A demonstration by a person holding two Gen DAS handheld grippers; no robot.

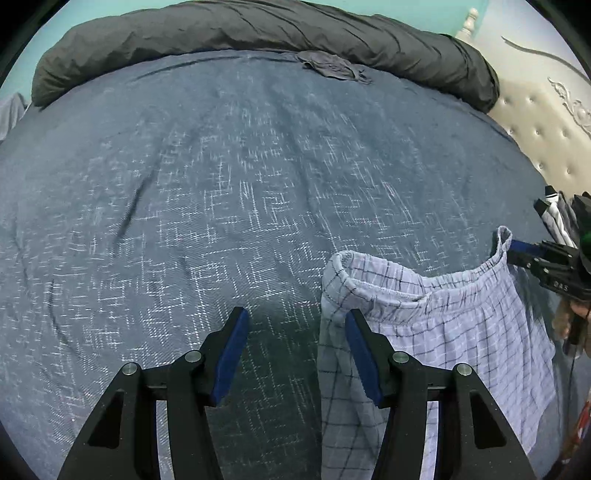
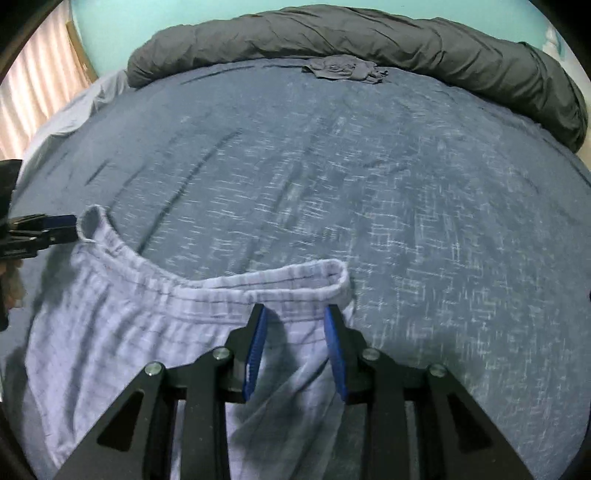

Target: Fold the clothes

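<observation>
Currently, the items read left to right as follows.

Left gripper (image 1: pixel 295 350): jaws stand wide apart and empty; its right-hand pad sits just beside the garment's left edge, nothing between the pads.

Checked shorts (image 1: pixel 436 325): pale lilac cloth with a thin dark check, lying on the blue bedspread (image 1: pixel 184 221) at the near edge, waistband toward the far side of the bed.

Waistband (image 2: pixel 229 282): elasticated, gathered, thicker than the body cloth; both end corners stand up in small loops. Judged the firmest place to take hold.

Handling: light, soft, limp; likely to sag and crease between two holds. Woven surface looks unlikely to slip in padded jaws.

Recommended hold: one waistband corner per gripper, cloth kept taut between them.

Right gripper (image 2: pixel 293 347): jaws part-open, narrower than the left, above the cloth just below the waistband's right end; no cloth pinched.

Far side: dark rolled duvet (image 1: pixel 258 33) and a small crumpled grey garment (image 1: pixel 332 66), well apart from the shorts.
</observation>
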